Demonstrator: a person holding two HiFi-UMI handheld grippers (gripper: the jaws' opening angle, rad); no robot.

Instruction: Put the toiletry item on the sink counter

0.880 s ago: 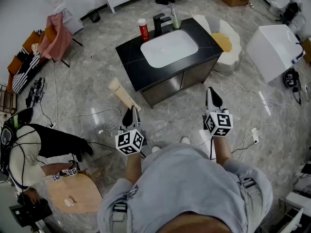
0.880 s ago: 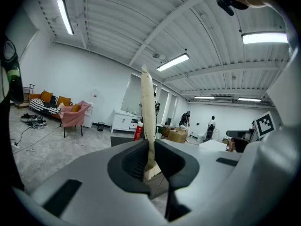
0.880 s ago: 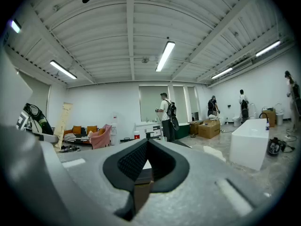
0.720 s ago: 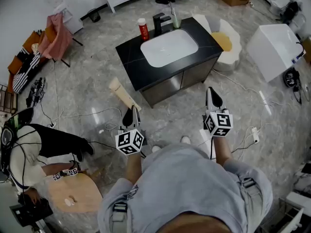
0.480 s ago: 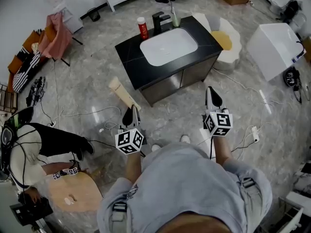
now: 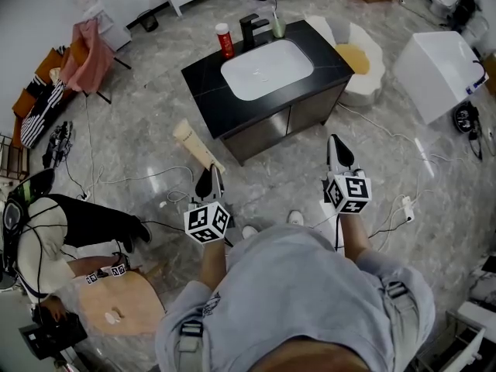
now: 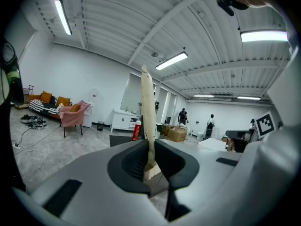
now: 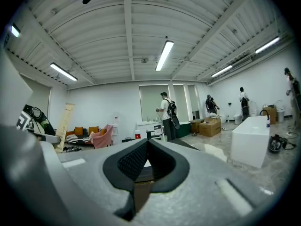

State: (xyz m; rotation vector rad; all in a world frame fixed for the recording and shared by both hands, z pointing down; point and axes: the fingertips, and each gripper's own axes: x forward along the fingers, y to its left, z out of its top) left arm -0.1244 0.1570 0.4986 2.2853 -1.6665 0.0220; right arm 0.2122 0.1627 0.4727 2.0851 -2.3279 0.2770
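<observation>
The left gripper [image 6: 209,180] is closed on the flat crimped end of a cream tube [image 6: 197,149]. In the left gripper view, the dark ribbed pads [image 7: 135,160] pinch that end from both sides and the tube [image 7: 147,108] stands straight out from the gripper [image 7: 150,147]. The tube's side looks plain, and any print on it is too faint to read. In the head view the tube hangs over the marble floor [image 6: 147,142], well short of the black counter [image 6: 209,91] ahead, and points toward the counter's near left corner. On the counter, behind the white basin [image 6: 267,70], stand a red bottle [image 6: 224,40] with a white cap and a black faucet [image 6: 252,31]. The bottle's label is too small to read. The right gripper [image 6: 337,152] is held level with the left one. In the right gripper view its jaws are pressed together with nothing between them [image 8: 146,147]. Each gripper carries a cube [image 6: 207,223] with black-and-white square markers and no letters.
</observation>
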